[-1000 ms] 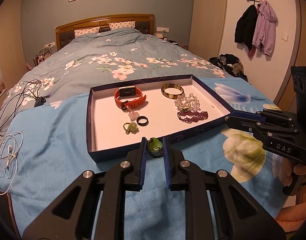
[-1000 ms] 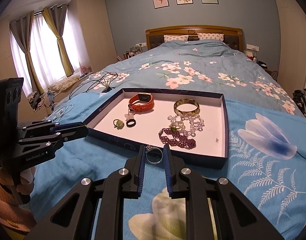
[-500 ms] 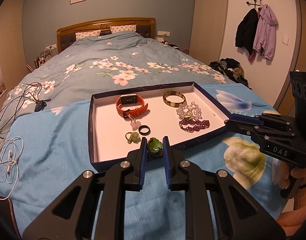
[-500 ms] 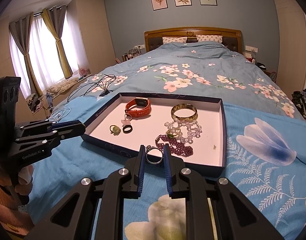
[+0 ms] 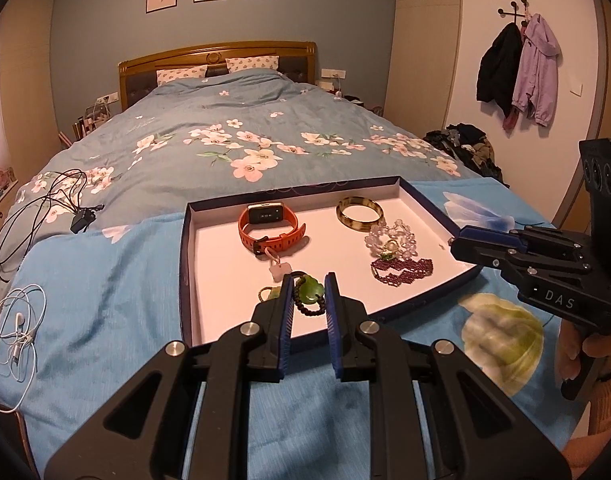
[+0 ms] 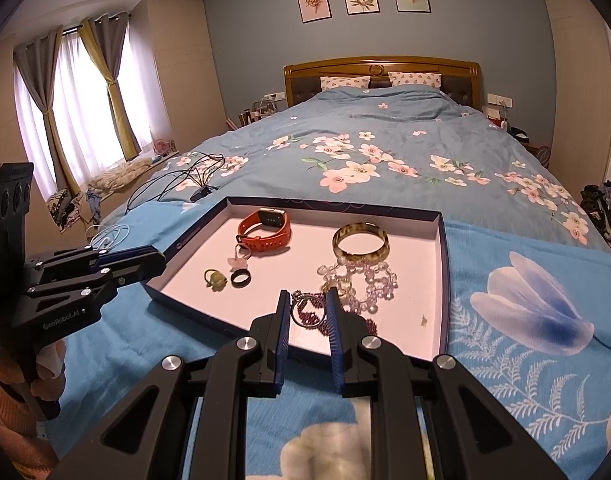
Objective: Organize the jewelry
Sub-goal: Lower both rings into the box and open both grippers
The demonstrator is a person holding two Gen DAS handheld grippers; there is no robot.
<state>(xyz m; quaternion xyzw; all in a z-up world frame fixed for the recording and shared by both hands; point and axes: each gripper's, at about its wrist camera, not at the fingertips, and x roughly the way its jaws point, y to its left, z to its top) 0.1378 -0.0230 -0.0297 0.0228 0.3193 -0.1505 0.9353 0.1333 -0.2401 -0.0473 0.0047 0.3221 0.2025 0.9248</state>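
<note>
A dark blue tray [image 5: 183, 264] with a pale floor lies on the bed; it also shows in the right wrist view [image 6: 445, 280]. It holds an orange watch [image 5: 271, 226], a brown bangle [image 5: 359, 213], a clear bead bracelet [image 5: 391, 236], a purple bead bracelet [image 5: 401, 272], a black ring [image 6: 240, 279] and a small green ring [image 6: 215, 279]. My left gripper [image 5: 308, 294] is shut on a green pendant with dark beads [image 5: 311, 292], held over the tray's near part. My right gripper [image 6: 307, 310] is shut on a silver ring [image 6: 305, 310] over the tray's near edge.
Black cables with a charger [image 5: 81, 222] and white earphones [image 5: 19, 324] lie on the bedspread at the left. Coats [image 5: 517, 68] hang on the right wall above a clothes pile. Curtained windows [image 6: 65, 112] stand left of the bed.
Both grippers have moved forward, from in front of the tray's near edge to over it, carrying the pendant and the silver ring. Neither grip has changed.
</note>
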